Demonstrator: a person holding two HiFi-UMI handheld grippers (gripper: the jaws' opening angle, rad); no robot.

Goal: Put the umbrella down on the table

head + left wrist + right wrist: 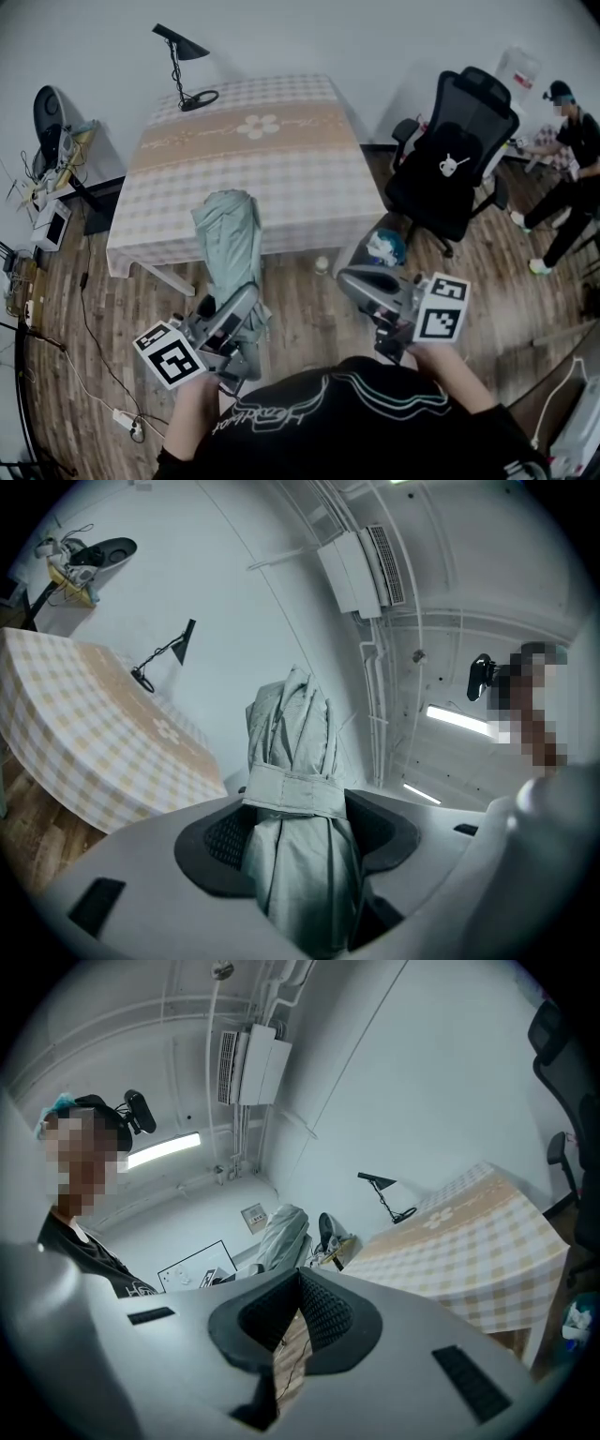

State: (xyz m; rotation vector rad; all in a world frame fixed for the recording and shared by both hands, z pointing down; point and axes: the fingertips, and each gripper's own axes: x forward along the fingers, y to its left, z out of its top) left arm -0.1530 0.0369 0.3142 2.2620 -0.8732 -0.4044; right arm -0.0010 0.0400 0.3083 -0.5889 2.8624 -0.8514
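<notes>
**Umbrella in left grip, short of the table, not yet down**

Clenched in the left gripper: the folded pale-green umbrella, pads pressing the cloth bundle from both sides just under its wrap strap. Standing roughly upright over the wooden floor, short of the table. Top end seen against the near edge in the head view, no contact by the look of it. Right gripper pinched together, nothing between the pads, carried low at the near right.

Step in hand, as judged: bringing the load over the tabletop before lowering.

To do it well:
- Clear the near edge first, then tip the umbrella flat, long side along the checked top.
- Aim for the bare middle, well apart from the desk lamp at the far left corner.
- Lower until the bundle rests along its whole length, and only then release.
- No dropping from height: a round bundle, so some risk of a roll off the edge.
- Keep the jaw tips off the cover to avoid rucking it.
- Soft fabric under the pads, so expect some sag and slip.
- Leave the right gripper out unless the free end swings.
- Mind the office chair to the right of the table when stepping in.
</notes>
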